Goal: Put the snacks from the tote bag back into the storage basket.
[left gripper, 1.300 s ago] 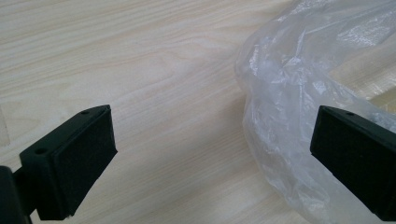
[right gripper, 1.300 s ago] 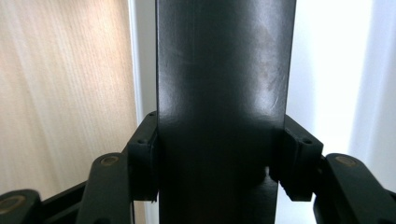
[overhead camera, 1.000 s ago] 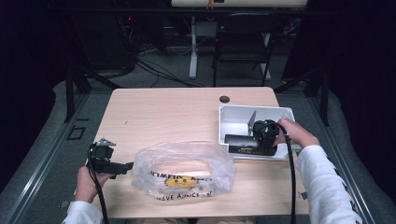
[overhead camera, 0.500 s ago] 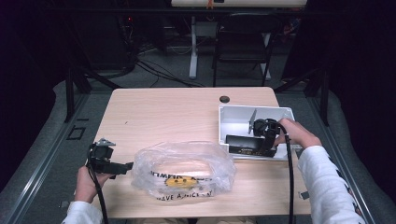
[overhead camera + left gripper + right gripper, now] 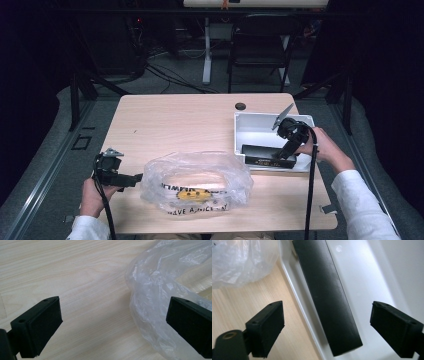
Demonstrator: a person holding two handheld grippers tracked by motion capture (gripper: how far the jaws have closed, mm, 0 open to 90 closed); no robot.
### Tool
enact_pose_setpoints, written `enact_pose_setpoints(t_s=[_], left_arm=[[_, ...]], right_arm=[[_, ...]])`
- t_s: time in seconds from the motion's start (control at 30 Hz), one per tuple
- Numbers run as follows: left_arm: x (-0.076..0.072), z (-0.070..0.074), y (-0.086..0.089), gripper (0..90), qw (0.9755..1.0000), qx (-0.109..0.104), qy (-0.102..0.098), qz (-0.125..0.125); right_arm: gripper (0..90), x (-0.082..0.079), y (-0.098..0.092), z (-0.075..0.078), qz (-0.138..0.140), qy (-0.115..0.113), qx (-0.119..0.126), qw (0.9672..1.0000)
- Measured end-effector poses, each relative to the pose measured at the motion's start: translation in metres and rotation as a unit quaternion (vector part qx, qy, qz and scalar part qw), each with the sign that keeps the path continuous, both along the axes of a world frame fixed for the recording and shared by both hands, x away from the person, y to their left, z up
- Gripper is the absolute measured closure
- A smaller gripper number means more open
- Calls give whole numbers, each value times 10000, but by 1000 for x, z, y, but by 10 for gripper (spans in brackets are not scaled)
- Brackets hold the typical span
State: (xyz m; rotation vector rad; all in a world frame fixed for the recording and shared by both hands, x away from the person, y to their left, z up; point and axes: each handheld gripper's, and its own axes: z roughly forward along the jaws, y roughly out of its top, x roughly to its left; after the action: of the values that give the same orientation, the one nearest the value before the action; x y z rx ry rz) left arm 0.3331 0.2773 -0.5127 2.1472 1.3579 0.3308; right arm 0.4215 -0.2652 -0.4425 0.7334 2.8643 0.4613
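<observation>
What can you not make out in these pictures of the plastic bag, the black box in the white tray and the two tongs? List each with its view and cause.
- Plastic bag, high view: the printed wording is crumpled and too small to read; the yellow thing inside is blurred by the film.
- Black box, right gripper view: its far end is cut off by the top edge.
- White tray, high view: the right tongs and hand cover part of its floor.
- Left tongs, left gripper view: the bag's opening lies beyond the frame.
</observation>
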Motion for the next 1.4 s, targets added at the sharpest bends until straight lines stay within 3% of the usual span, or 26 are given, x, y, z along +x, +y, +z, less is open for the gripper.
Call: enact_pose_setpoints(t_s=[0.1, 0.17, 0.43, 0.8, 1.03, 1.1, 1.3, 1.4], left_arm=[[0, 0, 0, 0, 10000, 12, 2, 1], [0, 0, -1, 0, 10000, 1, 7, -3], [-1, 1, -1, 0, 10000, 0, -29, 4], [-1, 0, -1, 0, 10000, 12, -20, -15], [0, 0, -1, 0, 10000, 31, 28, -3], [0, 0, 0, 0, 10000, 27, 32, -6], [0, -1, -1, 0, 10000, 41, 22, -21], [1, -1, -1, 0, 10000, 68, 28, -11]], right_arm=[[109, -13, 2, 6, -335, -103, 34, 9994], [109, -21, 1, 10, -574, -164, 196, 9980], [116, -58, 2, 15, -976, -443, 554, 9927], [122, -99, 8, -18, -1317, -452, 712, 9877], [123, -112, 4, -44, -1617, -307, 897, 9823], [124, -116, 3, -52, -1657, -267, 863, 9820], [130, -131, 0, -71, -1765, -498, 937, 9786], [131, -132, -2, -77, -1803, -426, 828, 9792]])
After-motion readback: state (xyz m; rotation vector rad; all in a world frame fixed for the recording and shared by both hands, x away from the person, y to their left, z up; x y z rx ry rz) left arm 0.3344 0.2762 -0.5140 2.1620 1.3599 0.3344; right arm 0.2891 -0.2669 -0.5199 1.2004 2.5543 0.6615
